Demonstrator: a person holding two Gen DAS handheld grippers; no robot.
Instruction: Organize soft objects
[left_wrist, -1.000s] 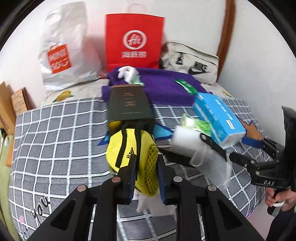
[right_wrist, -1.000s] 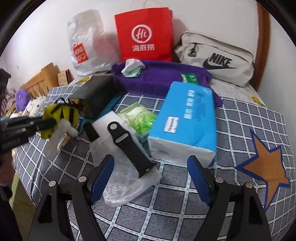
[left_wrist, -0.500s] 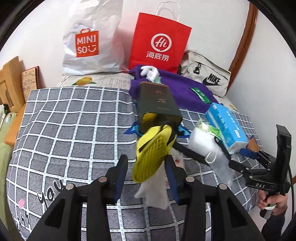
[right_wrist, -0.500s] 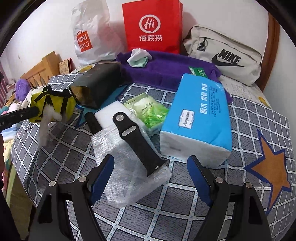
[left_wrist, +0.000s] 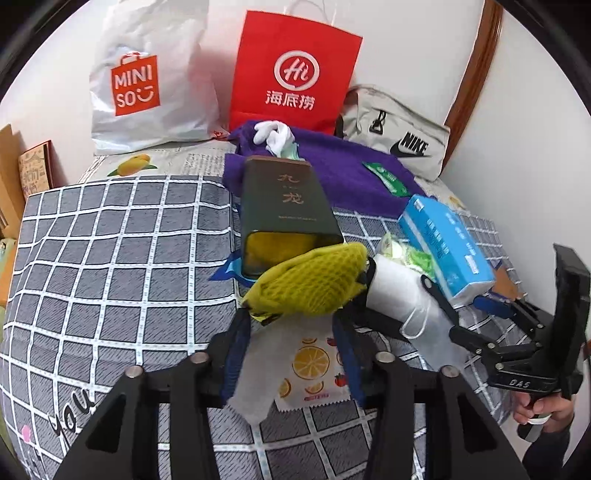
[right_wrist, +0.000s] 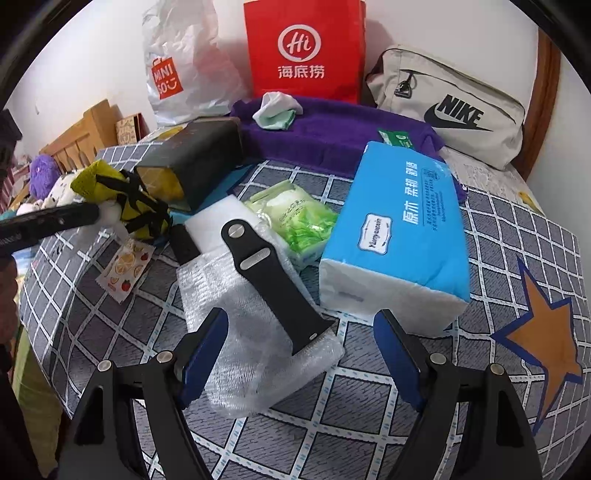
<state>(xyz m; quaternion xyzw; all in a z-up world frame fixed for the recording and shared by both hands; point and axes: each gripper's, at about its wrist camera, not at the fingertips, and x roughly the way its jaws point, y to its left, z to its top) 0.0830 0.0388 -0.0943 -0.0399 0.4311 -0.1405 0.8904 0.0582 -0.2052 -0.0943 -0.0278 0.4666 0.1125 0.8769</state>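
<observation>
So the left gripper has just been letting go: its jaws have been opening, and they now stand apart with the yellow pouch slumped at their tips, not pinched as far as I can tell. It sits on the bed about mid-width, right at the open mouth of the dark tin.

My take on doing this bit well: spread the jaws fully before backing off, then pull out along the fingers so the black straps don't snag and drag the pouch. A white tissue hangs beside the left finger and could tag along too, so watch it.

The right gripper hovers with jaws wide apart and empty, over the bubble wrap nearer the bed's front edge.

The pouch itself: yellow mesh, squashy and lumpy, black straps looped round it. It will probably flop instead of holding shape.
</observation>
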